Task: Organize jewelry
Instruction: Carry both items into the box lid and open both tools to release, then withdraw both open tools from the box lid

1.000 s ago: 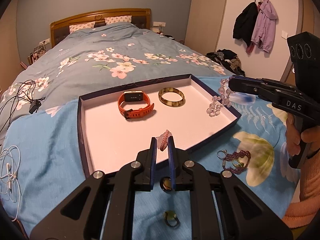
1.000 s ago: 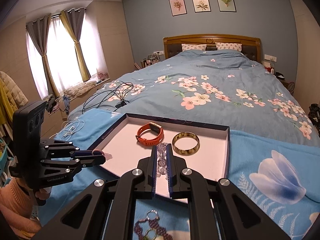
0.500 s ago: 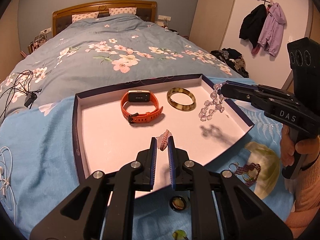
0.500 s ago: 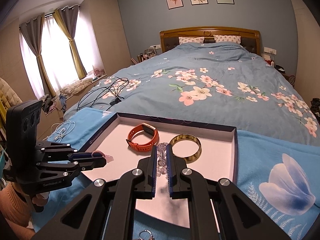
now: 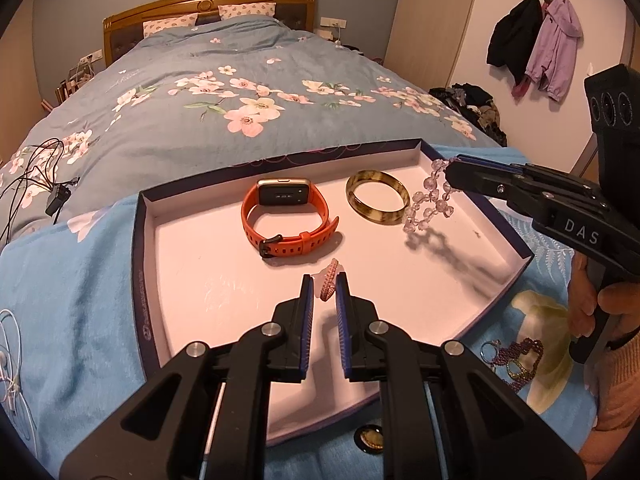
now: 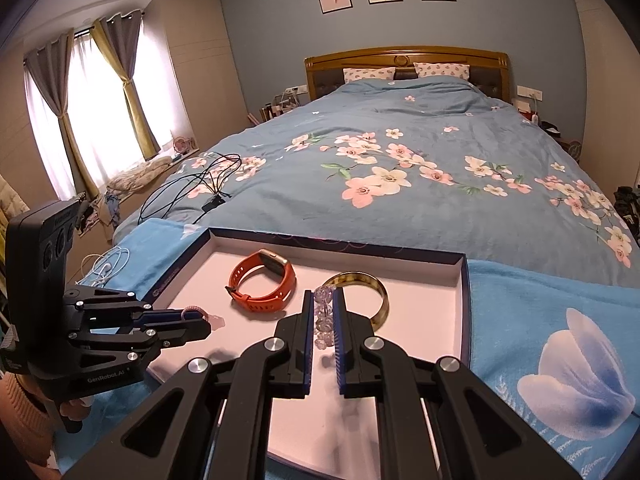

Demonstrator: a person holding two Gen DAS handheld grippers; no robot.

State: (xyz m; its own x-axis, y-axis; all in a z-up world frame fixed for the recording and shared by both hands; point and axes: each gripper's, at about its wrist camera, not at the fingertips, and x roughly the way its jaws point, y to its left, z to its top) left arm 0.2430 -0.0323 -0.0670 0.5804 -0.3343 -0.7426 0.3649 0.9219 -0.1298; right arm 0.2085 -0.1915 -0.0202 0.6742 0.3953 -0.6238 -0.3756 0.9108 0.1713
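Observation:
A shallow white tray (image 5: pixel 400 292) with a dark rim lies on the blue blanket. In it rest an orange watch (image 5: pixel 286 216) and a yellow-brown bangle (image 5: pixel 377 203). My left gripper (image 5: pixel 325 280) is shut on a small pink braided bracelet (image 5: pixel 330 281), held above the tray's near part. My right gripper (image 6: pixel 320 296) is shut on a clear bead bracelet (image 6: pixel 324 316); in the left wrist view the beads (image 5: pixel 430 204) dangle over the tray's right side, next to the bangle. The right wrist view shows the left gripper (image 6: pixel 208 322) at the tray's left edge.
On the blanket outside the tray lie a purple bead chain with rings (image 5: pixel 516 358) and a small round ring (image 5: pixel 370 438). White earphones (image 6: pixel 106 266) and black cables (image 6: pixel 200 188) lie left. A hand (image 5: pixel 592 308) holds the right gripper's handle.
Both grippers moved forward over the tray with their bracelets. The bead bracelet went from beyond the tray's right rim to hanging over its floor beside the bangle.

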